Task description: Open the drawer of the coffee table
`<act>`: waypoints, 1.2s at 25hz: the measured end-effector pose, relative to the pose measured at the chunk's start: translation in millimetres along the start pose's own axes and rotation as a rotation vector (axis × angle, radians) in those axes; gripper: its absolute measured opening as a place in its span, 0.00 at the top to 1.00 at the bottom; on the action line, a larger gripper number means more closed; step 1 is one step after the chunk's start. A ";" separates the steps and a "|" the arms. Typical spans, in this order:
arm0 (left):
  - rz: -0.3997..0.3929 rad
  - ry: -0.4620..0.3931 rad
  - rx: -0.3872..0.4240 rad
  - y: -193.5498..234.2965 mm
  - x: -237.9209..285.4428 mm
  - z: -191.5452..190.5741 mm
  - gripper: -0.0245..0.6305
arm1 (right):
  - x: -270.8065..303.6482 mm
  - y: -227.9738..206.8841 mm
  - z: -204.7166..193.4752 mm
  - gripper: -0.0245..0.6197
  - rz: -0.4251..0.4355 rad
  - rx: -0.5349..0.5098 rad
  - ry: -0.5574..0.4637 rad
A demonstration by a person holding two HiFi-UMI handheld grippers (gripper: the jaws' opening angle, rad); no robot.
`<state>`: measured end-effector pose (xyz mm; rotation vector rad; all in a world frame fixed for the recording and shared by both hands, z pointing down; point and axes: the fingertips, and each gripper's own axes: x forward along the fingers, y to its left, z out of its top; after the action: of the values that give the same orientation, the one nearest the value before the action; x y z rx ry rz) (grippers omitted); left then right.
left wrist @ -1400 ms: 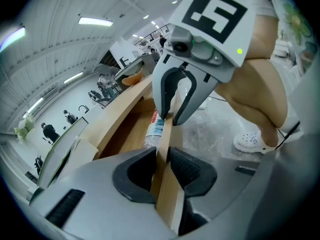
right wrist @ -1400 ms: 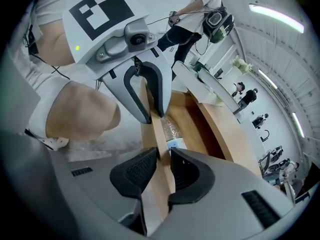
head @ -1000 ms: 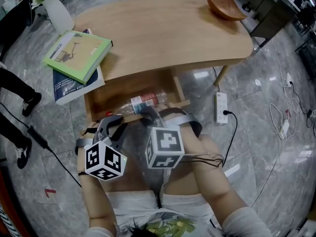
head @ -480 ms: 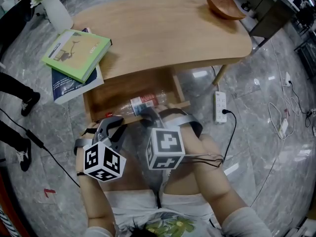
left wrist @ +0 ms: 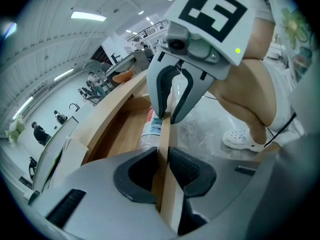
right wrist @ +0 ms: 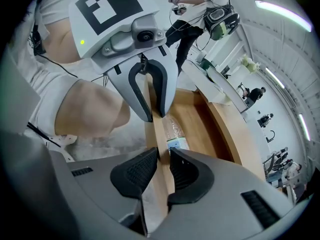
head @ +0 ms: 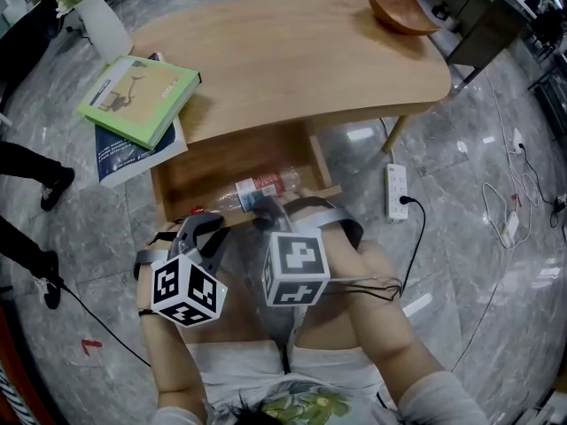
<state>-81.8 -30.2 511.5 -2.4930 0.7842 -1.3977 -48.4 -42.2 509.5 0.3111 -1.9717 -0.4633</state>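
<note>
Left gripper (head: 200,226) and right gripper (head: 276,209) stay clamped on the front panel (left wrist: 165,134). The drawer (head: 213,162), holding a plastic bottle (head: 263,187), is open as far as before.

No wording is coming through clearly enough to read. At ten o'clock on the coffee table (head: 292,51), the green book (head: 142,98) is showing a small picture and print too small to make out. The blue book (head: 124,162) beneath is carrying white lines, perhaps a blurb. The bottle (head: 260,187) in the drawer (head: 190,171) is wearing an unreadable red-and-white label.
</note>
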 end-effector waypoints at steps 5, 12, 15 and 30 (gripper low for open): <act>-0.022 0.017 0.018 -7.0 -1.4 -2.0 0.84 | -0.6 8.4 0.2 0.83 0.019 -0.021 0.020; -0.062 0.037 0.039 -15.5 -3.3 -3.4 0.85 | -2.6 16.2 2.3 0.83 0.040 -0.041 0.041; -0.058 0.035 0.042 -16.0 -3.0 -3.8 0.85 | -2.4 16.6 1.9 0.84 0.034 -0.046 0.052; -0.094 0.020 0.050 -27.4 -3.9 -4.2 0.85 | -3.7 26.8 -1.1 0.84 0.055 -0.042 0.072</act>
<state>-77.2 -4.6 521.8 -2.5116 0.6347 -1.4558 -46.2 -17.0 519.1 0.2428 -1.8933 -0.4511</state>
